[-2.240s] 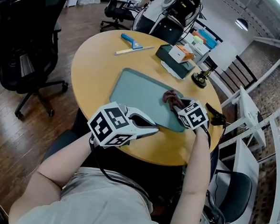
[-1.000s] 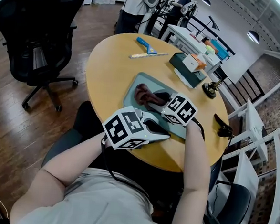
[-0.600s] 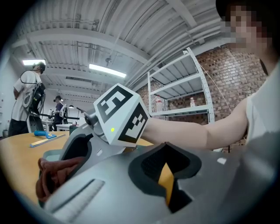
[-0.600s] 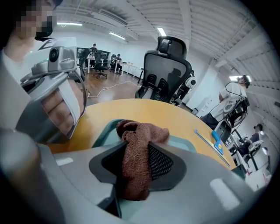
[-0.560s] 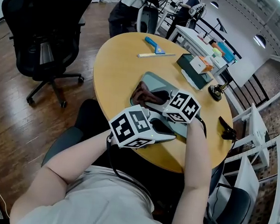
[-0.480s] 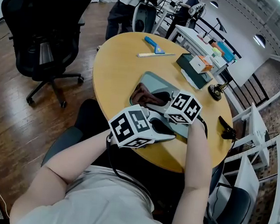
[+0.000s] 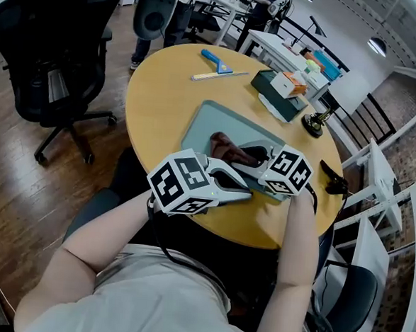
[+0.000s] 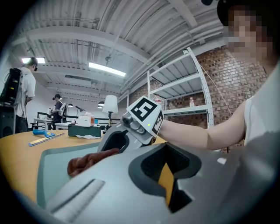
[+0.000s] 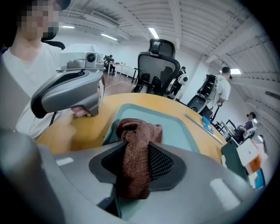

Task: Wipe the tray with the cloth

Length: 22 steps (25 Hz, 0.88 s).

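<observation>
A teal tray [image 7: 209, 126] lies on the round wooden table [image 7: 160, 87]. On its near half rests a bunched brown cloth [image 7: 230, 149]. My right gripper [image 7: 255, 158] is shut on that cloth, and the right gripper view shows the cloth [image 9: 138, 135] pinched between the pads and draped onto the tray [image 9: 175, 127]. My left gripper [image 7: 243, 193] hovers at the tray's near edge, jaws together with nothing in them. From the left gripper view the cloth [image 8: 87, 159] and the tray [image 8: 52, 162] lie just beyond its tips.
At the table's far side lie a blue-handled squeegee [image 7: 215, 61] and a pale strip [image 7: 218, 76]. A dark box with small cartons [image 7: 281, 89] and a small black stand [image 7: 314, 123] sit at the right. An office chair [image 7: 52, 51] stands on the left.
My right gripper has dragged the cloth from the tray's near-left corner toward the right along the near side. The left gripper has stayed at the tray's near edge.
</observation>
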### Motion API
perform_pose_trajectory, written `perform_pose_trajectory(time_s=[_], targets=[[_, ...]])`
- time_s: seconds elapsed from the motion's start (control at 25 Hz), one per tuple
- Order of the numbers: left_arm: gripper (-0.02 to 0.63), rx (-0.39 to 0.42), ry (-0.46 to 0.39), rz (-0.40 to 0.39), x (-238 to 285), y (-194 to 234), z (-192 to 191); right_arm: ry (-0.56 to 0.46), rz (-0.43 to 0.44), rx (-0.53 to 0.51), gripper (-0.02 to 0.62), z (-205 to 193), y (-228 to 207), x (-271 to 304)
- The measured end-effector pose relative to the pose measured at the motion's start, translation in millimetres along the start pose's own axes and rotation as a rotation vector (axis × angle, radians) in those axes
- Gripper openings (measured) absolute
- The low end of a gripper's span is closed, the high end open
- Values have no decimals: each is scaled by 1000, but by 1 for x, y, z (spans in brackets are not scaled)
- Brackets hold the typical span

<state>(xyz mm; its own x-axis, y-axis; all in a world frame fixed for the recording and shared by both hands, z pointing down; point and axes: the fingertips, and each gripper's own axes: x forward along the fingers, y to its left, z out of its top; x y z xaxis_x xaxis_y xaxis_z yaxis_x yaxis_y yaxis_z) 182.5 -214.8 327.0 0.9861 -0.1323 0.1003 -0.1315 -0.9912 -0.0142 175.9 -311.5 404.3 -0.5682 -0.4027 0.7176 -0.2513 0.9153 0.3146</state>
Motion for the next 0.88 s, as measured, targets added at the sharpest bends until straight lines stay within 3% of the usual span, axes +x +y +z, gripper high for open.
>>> perform_pose_trajectory(time_s=[0.6,0.88], targets=[[322,-23,17,-10,2,2,-2,178,-194,178,137,-83,-17,-61],[322,-19,11,-13,0,2,-2,255,-243,184,137,-110,-16,-84]])
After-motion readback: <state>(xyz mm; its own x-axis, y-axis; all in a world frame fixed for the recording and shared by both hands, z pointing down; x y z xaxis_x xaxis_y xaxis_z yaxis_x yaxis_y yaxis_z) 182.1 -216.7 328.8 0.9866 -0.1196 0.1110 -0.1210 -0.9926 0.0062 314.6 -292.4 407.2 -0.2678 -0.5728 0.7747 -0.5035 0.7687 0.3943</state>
